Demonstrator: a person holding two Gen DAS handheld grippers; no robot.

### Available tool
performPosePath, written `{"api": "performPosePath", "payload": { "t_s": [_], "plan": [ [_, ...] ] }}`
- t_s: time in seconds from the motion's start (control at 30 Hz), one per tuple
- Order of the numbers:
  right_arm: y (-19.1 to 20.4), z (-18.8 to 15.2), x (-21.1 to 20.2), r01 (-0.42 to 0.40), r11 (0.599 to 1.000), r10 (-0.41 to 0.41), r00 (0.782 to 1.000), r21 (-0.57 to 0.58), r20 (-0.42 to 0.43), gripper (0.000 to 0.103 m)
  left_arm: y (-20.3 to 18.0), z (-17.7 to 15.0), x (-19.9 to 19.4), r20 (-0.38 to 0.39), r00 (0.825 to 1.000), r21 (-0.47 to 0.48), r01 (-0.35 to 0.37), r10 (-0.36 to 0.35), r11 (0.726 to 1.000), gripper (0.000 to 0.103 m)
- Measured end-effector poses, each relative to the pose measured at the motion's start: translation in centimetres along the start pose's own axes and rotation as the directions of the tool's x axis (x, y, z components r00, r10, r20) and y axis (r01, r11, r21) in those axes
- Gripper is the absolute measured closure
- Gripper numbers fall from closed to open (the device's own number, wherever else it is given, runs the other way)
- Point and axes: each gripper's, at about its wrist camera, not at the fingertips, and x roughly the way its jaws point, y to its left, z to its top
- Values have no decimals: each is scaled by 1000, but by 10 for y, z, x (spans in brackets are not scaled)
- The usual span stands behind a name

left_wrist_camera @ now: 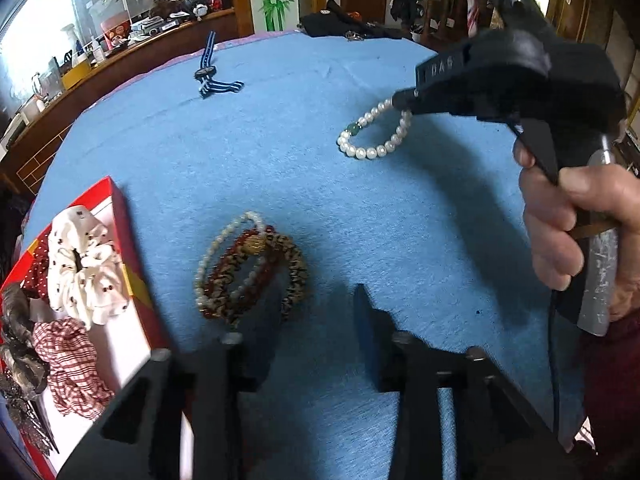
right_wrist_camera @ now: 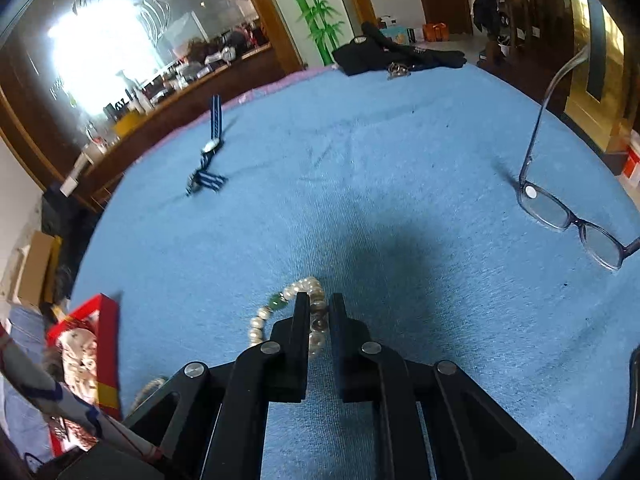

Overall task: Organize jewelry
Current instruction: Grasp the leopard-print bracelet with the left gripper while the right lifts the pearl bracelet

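Left wrist view. Left gripper (left_wrist_camera: 316,320) hangs over the blue cloth (left_wrist_camera: 280,128), jaws parted with nothing between them; a pile of beaded bracelets (left_wrist_camera: 250,266) lies on the cloth just beyond the left finger, apart from it. Near left, a red box (left_wrist_camera: 120,216) holds fabric scrunchies (left_wrist_camera: 86,260). Far right, a hand (left_wrist_camera: 576,224) grips the handle of the right gripper (left_wrist_camera: 400,100), whose tips pinch a pearl bracelet (left_wrist_camera: 374,136) with one green bead; most of the loop looks to lie on the cloth. A striped watch (left_wrist_camera: 208,74) lies far left.

Right wrist view. Right gripper (right_wrist_camera: 319,310) is closed narrow on the pearl bracelet (right_wrist_camera: 280,308), pearls showing between the fingers, the loop trailing left. Eyeglasses (right_wrist_camera: 568,216) stand at right, well apart. Striped watch (right_wrist_camera: 208,160) far left. Red box (right_wrist_camera: 108,340) near left, blurred. Dark garment (right_wrist_camera: 384,54), probably, at the far edge.
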Motion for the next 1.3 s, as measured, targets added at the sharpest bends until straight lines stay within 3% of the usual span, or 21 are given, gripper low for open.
{"api": "performPosePath", "payload": {
  "t_s": [0.17,0.37,0.4,0.47,0.67,0.9,1.07,1.3],
  "plan": [
    [3,3,-7,-35,999,34,999,9,21,94,2,2,12,-15,999,-25,-46,46,999,83],
    [9,2,-14,-55,999,55,998,-2,44,94,1,4,17,-15,998,-24,-53,53,998,84],
    [10,3,-16,-60,998,60,997,-6,47,94,1,5,18,-11,998,-22,-57,57,998,86],
    [11,2,-19,-67,998,67,996,-15,59,94,1,6,19,-4,998,-27,-68,68,997,103],
    [18,2,-27,-86,995,90,992,-43,93,93,13,5,6,56,998,-124,6,1,992,103],
    [30,-2,-42,-134,986,147,980,-98,137,93,21,6,-41,191,978,-177,116,-82,977,103],
    [35,-4,-51,-169,978,189,968,-126,167,93,26,4,-60,227,968,-186,153,-109,971,103],
    [36,-3,-44,-172,978,189,972,-122,143,93,7,-1,-40,110,993,-100,63,-51,993,102]
  ]
}}
